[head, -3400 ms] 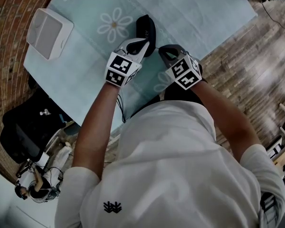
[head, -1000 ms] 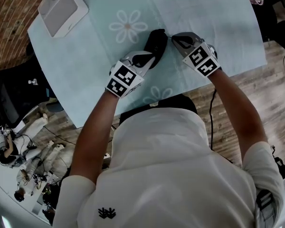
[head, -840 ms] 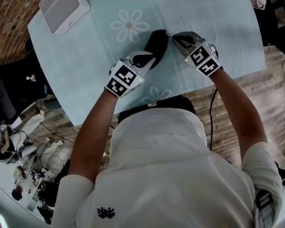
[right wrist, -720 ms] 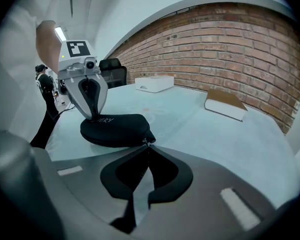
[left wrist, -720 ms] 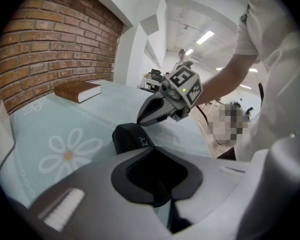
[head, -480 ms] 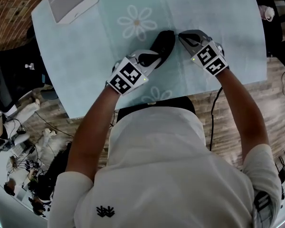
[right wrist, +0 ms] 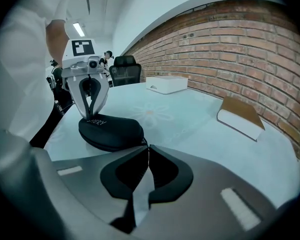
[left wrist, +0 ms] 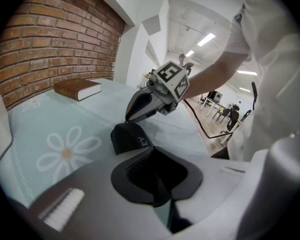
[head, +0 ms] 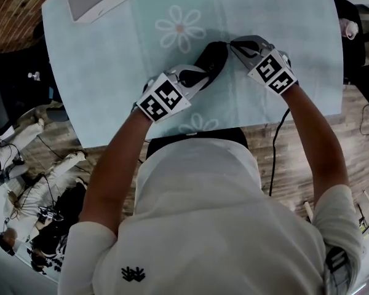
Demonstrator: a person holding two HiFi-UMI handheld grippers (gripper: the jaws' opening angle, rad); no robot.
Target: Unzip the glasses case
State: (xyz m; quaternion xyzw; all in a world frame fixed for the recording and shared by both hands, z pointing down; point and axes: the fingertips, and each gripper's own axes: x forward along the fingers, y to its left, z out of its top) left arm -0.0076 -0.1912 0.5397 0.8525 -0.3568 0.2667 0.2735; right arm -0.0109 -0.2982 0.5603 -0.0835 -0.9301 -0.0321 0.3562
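Compared with a few seconds ago, the right tool (head: 234, 43) has left the near end of the glasses case (head: 210, 59) and now sits at its far end. Over the last half second we see almost no change.

The left tool (head: 203, 78) is closed down on the case's near end, its fingers converging onto the top of the shell. In the right gripper view, the right tool's pads meet at their tips, nipping a thin dark zip pull (right wrist: 142, 143) at the case's end.

The case lies on the pale blue surface (head: 111, 72), just beside a printed daisy (head: 180, 28) and nearer the near edge than the far one.

We read white lettering (right wrist: 96, 122) on the case ending in "ERY".
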